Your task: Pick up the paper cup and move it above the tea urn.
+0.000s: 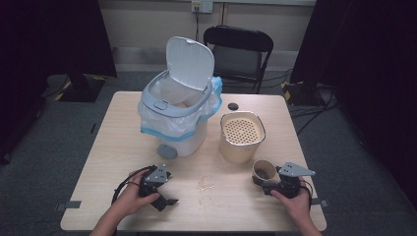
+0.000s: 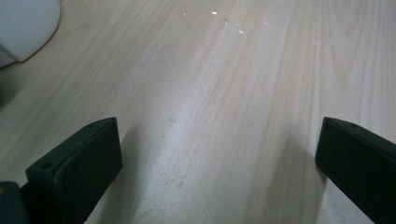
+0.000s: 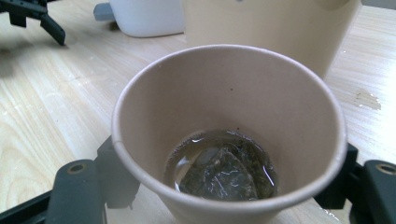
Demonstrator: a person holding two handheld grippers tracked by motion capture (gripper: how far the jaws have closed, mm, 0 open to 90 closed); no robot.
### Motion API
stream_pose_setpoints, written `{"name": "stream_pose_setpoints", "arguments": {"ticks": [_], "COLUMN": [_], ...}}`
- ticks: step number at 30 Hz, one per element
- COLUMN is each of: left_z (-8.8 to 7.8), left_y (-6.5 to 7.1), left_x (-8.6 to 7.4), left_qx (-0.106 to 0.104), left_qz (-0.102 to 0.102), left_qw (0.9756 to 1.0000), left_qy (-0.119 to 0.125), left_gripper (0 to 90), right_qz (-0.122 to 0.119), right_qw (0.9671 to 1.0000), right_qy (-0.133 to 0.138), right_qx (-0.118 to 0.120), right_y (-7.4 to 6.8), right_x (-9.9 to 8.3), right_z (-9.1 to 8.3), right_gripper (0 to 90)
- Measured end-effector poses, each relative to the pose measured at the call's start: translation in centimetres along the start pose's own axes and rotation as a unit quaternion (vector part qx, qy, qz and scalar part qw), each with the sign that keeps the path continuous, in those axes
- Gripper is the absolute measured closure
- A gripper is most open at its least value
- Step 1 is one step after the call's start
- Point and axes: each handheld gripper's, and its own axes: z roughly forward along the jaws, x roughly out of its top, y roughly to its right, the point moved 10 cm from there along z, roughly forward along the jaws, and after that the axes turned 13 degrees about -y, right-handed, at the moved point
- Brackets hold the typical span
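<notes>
Pale wooden tabletop (image 1: 123, 162), near its right front corner: the paper cup (image 1: 265, 170) with a tea bag (image 3: 219, 175) in liquid stands upright between your right gripper (image 3: 224, 186) jaws, apparently gripped. Your left gripper (image 1: 164, 197), jaws wide and empty, rests well apart toward the front left, so the right hand owns the lift.

On the table (image 1: 123, 147) a pedal bin (image 1: 174, 115) stands left of centre toward the far side, its lid (image 1: 189, 61) tipped up and back, a bag (image 1: 162, 125) lining it and folded out over the rim. Just right of the bin sits a bucket (image 1: 242, 136) with a perforated insert in its mouth; behind that, near the far edge, lies a small cap (image 1: 233, 106). In front of the bucket and slightly right stands a paper cup (image 3: 224, 135) — a tea bag (image 3: 219, 175) lies in liquid at its bottom. The cup sits between the jaws of the right gripper (image 1: 268, 181); the left gripper (image 1: 164, 194) is at the near left, well apart from it. A chair (image 1: 238, 51) stands behind the table.
</notes>
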Motion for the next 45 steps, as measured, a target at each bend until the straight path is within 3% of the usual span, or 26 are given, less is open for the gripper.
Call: {"name": "stream_pose_setpoints", "arguments": {"ticks": [10, 21, 37, 45], "left_z": [0.0, 0.0, 0.0, 0.0], "left_y": [0.0, 0.0, 0.0, 0.0], "left_x": [0.0, 0.0, 0.0, 0.0], "left_qx": [0.0, 0.0, -0.001, 0.0], "left_qz": [0.0, -0.002, -0.002, -0.001], "left_qw": [1.0, 1.0, 1.0, 1.0], "left_qy": [0.0, 0.001, 0.001, 0.001], "left_gripper": [0.0, 0.0, 0.0, 0.0], "right_qz": [-0.009, -0.022, 0.006, 0.007], "right_qw": [0.9999, 0.9988, 0.9985, 0.9972], "right_qy": [-0.001, -0.035, -0.025, -0.031], "right_qx": [-0.01, -0.026, -0.048, -0.067], "right_y": [0.8, 3.1, 7.1, 9.2], "right_x": [1.2, 1.4, 3.2, 4.0], "right_z": [-1.0, -0.6, -0.7, -0.9], "right_gripper": [26.4, 26.8, 26.8, 26.9]}}
